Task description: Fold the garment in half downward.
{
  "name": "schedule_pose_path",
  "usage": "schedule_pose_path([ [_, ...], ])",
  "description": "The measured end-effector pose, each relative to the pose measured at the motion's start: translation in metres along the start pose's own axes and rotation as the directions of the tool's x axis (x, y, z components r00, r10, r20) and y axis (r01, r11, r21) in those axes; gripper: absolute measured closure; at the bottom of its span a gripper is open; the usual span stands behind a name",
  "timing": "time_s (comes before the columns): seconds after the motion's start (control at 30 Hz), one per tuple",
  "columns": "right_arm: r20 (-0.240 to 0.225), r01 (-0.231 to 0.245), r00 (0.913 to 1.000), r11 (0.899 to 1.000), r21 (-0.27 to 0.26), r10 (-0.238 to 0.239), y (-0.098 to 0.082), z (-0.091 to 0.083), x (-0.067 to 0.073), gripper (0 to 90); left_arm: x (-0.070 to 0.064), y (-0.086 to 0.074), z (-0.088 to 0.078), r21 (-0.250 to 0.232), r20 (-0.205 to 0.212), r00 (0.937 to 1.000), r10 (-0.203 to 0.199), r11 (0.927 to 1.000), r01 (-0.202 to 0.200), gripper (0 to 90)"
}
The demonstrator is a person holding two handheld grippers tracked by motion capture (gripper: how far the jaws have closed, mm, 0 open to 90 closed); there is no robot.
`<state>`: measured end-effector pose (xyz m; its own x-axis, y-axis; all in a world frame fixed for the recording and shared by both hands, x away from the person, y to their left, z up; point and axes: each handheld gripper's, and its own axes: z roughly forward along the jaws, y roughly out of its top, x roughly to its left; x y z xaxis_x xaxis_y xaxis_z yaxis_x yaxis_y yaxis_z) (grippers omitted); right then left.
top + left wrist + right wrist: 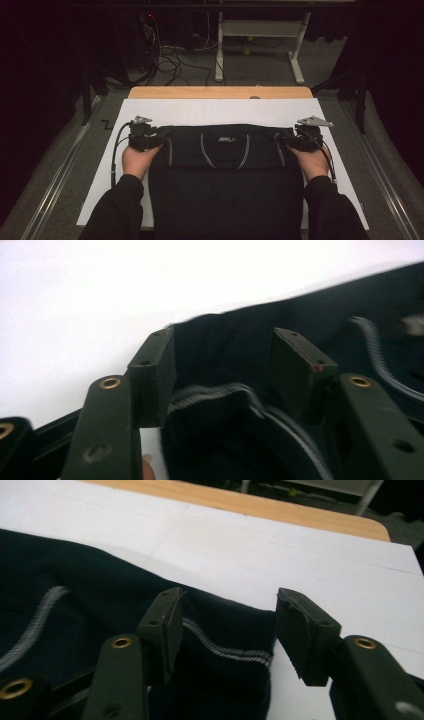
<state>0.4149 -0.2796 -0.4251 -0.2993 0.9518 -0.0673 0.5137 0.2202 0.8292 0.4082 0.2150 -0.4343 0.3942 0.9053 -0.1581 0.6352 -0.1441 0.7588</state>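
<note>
A dark navy garment with white stripes lies folded on a white board. My left gripper is at the garment's far left corner, held in a hand that comes from below. In the left gripper view the left gripper is open, with the cloth and a striped hem lying loose between its jaws. My right gripper is at the far right corner. In the right gripper view the right gripper is also open over the garment edge, and its pads are not pressing on the cloth.
The white board rests on a wooden table whose far edge shows beyond it. Behind the table stand a white desk frame and tangled cables on the floor. Metal rails run along both sides.
</note>
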Motion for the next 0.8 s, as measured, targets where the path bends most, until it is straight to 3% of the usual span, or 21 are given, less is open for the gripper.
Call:
schedule_pose_path([
  [0.1, -0.034, -0.005, 0.9994, 0.999, -0.038, 0.004, -0.007, -0.014, 0.004, 43.7, -0.007, -0.011, -0.012, -0.044, 0.036, 0.9993, 0.008, 0.999, -0.006, 41.4],
  [0.17, -0.054, -0.003, 0.9985, 0.999, -0.05, 0.0, -0.014, -0.022, 0.008, 41.8, -0.012, -0.02, -0.017, -0.048, 0.039, 0.999, 0.023, 0.9986, -0.021, 41.3],
  [0.37, -0.085, 0.001, 0.9964, 0.997, -0.083, -0.008, -0.04, -0.043, 0.016, 37.4, -0.018, -0.047, -0.026, -0.087, 0.12, 0.9928, -0.002, 0.9961, 0.013, 36.7],
  [0.53, -0.112, 0.012, 0.9934, 0.996, -0.093, -0.022, -0.057, -0.052, 0.023, 30.0, -0.025, -0.053, -0.024, -0.099, 0.135, 0.99, 0.041, 0.9947, -0.028, 34.5],
  [0.67, -0.131, 0.026, 0.9906, 0.994, -0.102, -0.04, -0.064, -0.058, 0.026, 26.3, -0.031, -0.057, -0.018, -0.061, 0.153, 0.9853, 0.076, 0.9959, -0.067, 32.5],
  [0.8, -0.146, -0.002, 0.9893, 0.997, -0.076, -0.009, -0.067, -0.06, 0.024, 23.8, -0.04, -0.059, -0.011, -0.013, 0.146, 0.9835, 0.106, 0.9943, -0.105, 32.5],
])
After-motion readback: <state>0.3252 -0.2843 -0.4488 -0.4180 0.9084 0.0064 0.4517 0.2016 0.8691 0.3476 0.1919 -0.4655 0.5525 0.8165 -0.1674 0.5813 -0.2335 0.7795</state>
